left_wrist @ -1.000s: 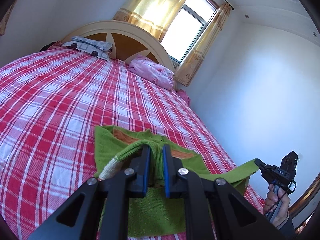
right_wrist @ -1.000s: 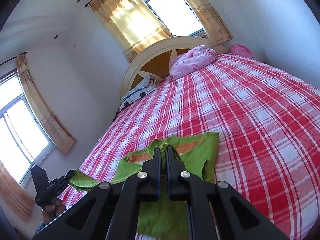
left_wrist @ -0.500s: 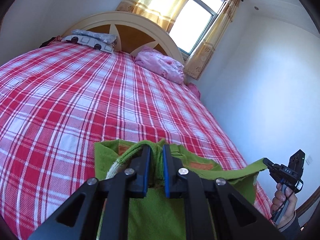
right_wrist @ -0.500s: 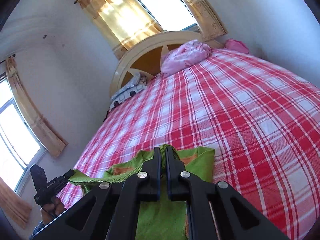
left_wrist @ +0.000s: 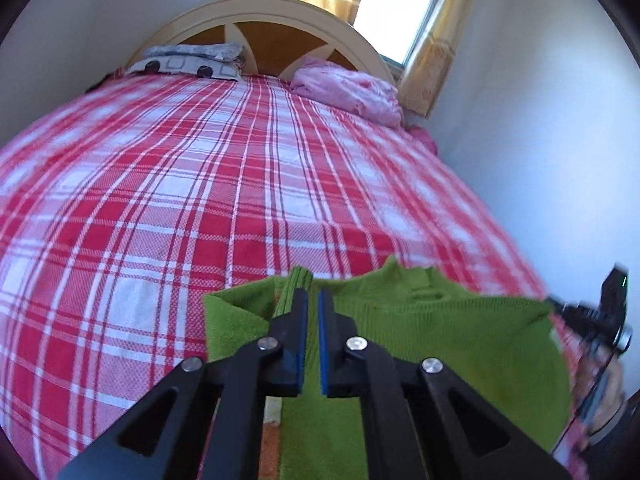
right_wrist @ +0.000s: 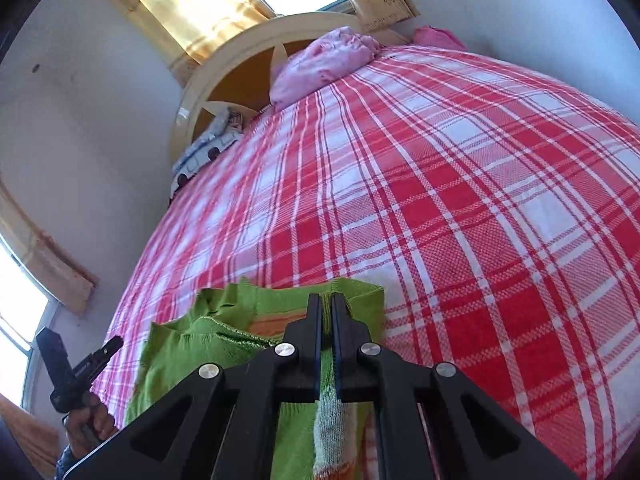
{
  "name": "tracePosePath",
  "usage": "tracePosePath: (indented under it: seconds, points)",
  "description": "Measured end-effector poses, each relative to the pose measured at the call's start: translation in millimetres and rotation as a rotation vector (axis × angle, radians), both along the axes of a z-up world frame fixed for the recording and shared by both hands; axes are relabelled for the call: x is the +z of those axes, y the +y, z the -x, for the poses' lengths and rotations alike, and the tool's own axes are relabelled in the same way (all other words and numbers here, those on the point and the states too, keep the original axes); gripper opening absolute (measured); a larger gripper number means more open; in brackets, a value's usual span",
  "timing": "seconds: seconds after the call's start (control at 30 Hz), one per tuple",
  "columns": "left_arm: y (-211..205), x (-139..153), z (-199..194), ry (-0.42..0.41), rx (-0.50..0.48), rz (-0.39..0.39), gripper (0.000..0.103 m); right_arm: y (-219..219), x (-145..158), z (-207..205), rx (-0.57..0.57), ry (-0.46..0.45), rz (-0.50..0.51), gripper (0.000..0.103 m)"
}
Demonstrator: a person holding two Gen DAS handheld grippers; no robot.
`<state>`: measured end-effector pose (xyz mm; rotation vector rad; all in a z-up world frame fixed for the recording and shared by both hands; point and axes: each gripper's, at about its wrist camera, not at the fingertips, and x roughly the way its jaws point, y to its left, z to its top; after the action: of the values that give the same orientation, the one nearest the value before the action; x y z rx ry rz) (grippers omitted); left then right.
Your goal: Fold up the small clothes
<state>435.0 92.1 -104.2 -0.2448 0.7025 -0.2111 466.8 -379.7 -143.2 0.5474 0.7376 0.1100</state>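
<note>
A green knitted garment (left_wrist: 440, 340) with orange patches is stretched between both grippers, low over the red plaid bedspread (left_wrist: 200, 200). My left gripper (left_wrist: 313, 294) has its jaws closing to a thin slit. Green cloth shows in the slit and the ribbed hem (left_wrist: 294, 284) sticks up at its tips. My right gripper (right_wrist: 326, 298) is shut on another fold of the garment (right_wrist: 192, 360), whose pale hem hangs below the pads. In the left wrist view the right gripper (left_wrist: 556, 305) is blurred at the garment's far corner. In the right wrist view the left gripper (right_wrist: 116, 342) sits at the cloth's left edge.
The bedspread (right_wrist: 480, 200) stretches ahead to a rounded headboard (left_wrist: 260, 12). A pink bundle (left_wrist: 348, 88) and a grey patterned pillow (left_wrist: 192, 60) lie against it. A white wall (left_wrist: 540, 160) runs along the bed's right side. Curtained windows are behind and to the left.
Both grippers have moved forward and down over the bed with the garment. The left jaws have narrowed. The garment now hangs closer to the bedspread.
</note>
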Motion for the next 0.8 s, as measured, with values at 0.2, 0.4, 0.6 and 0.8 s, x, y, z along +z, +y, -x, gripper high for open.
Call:
tracePosePath:
  seconds: [0.2, 0.4, 0.6, 0.8]
  points:
    - [-17.8, -1.5, -11.7, 0.028, -0.058, -0.124, 0.057, 3.8, -11.7, -21.0, 0.016, 0.039, 0.027, 0.004]
    - [-34.2, -22.4, -42.3, 0.146, -0.081, -0.22, 0.061, 13.3, -11.3, -21.9, 0.091, 0.045, 0.094, 0.027]
    - [-31.7, -38.2, -45.4, 0.176, -0.078, -0.184, 0.031, -5.9, -5.5, -10.3, 0.073, 0.031, 0.128, 0.069]
    - [-32.7, -37.7, -43.2, 0.165, -0.086, -0.182, 0.013, -1.2, -13.6, -20.9, 0.14, 0.056, 0.103, 0.056]
